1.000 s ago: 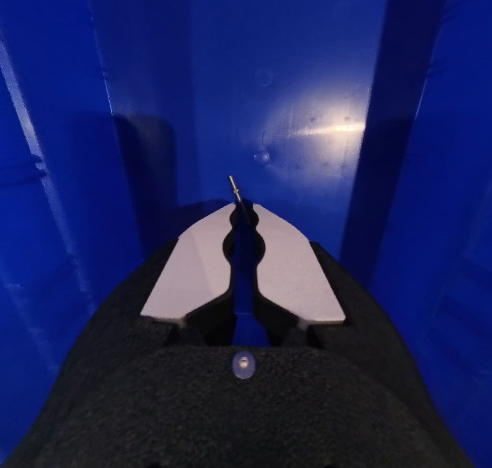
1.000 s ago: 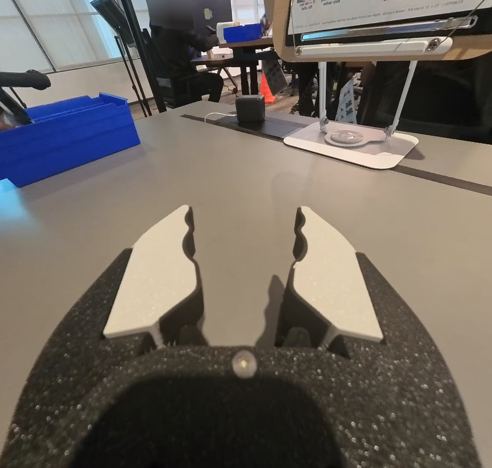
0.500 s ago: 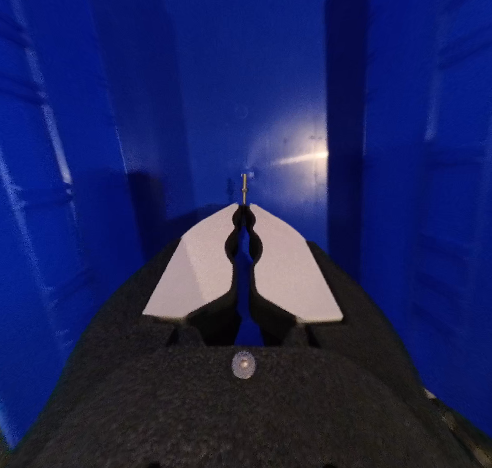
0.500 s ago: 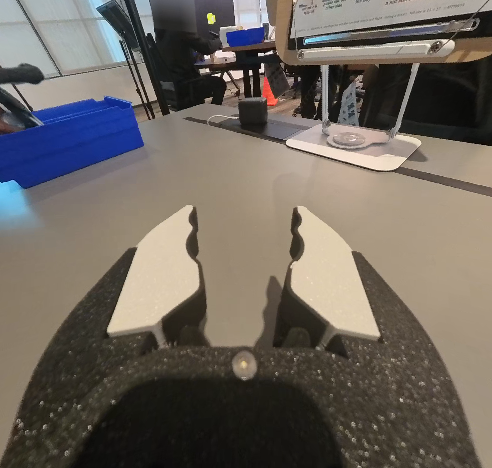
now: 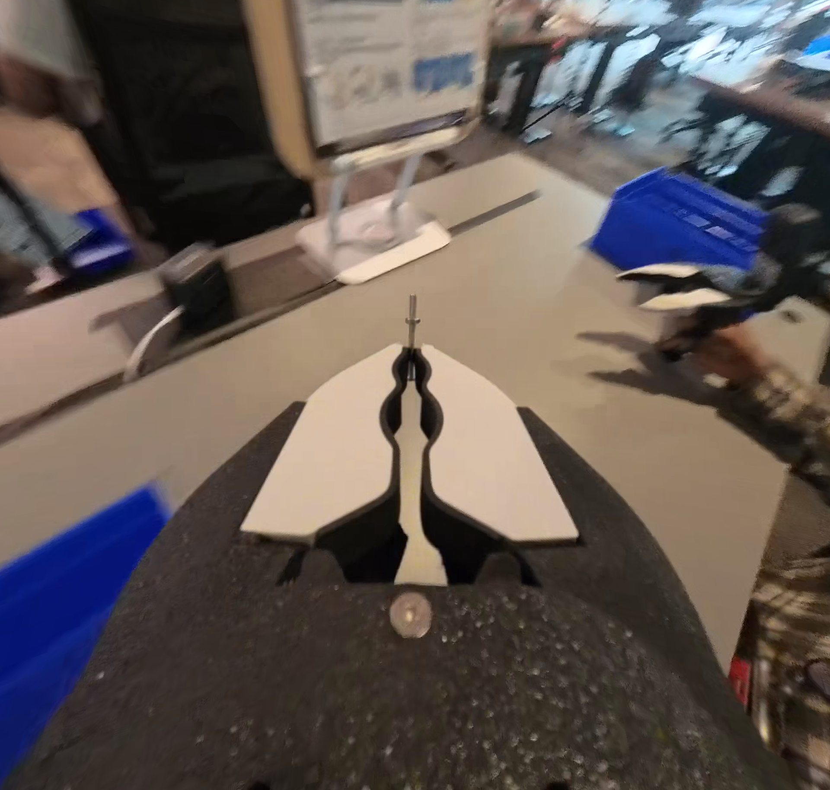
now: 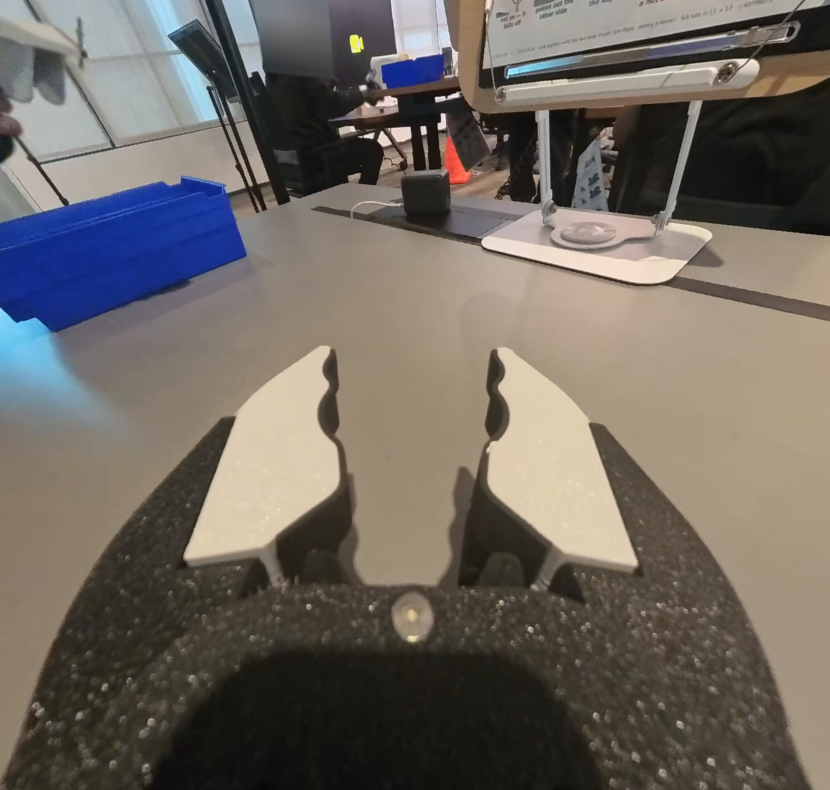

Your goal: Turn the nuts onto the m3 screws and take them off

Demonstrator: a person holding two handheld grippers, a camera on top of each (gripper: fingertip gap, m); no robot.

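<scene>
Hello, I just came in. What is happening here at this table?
A person is working with two handheld claws over a grey table. The left claw is shut on a small screw with a nut partway along it, held in the air. The right claw is open and empty above the table. A blue bin stands to its left.

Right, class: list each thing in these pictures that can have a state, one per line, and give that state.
left gripper: shut on the screw, lifted above the table.
screw: clamped at the gripper tips, pointing forward, a nut on its shaft.
nut: threaded partway along the screw.
right gripper: open, empty, low over the table.
blue bin: resting on the table, open-topped; contents hidden.
table: bare between the grippers.
</scene>
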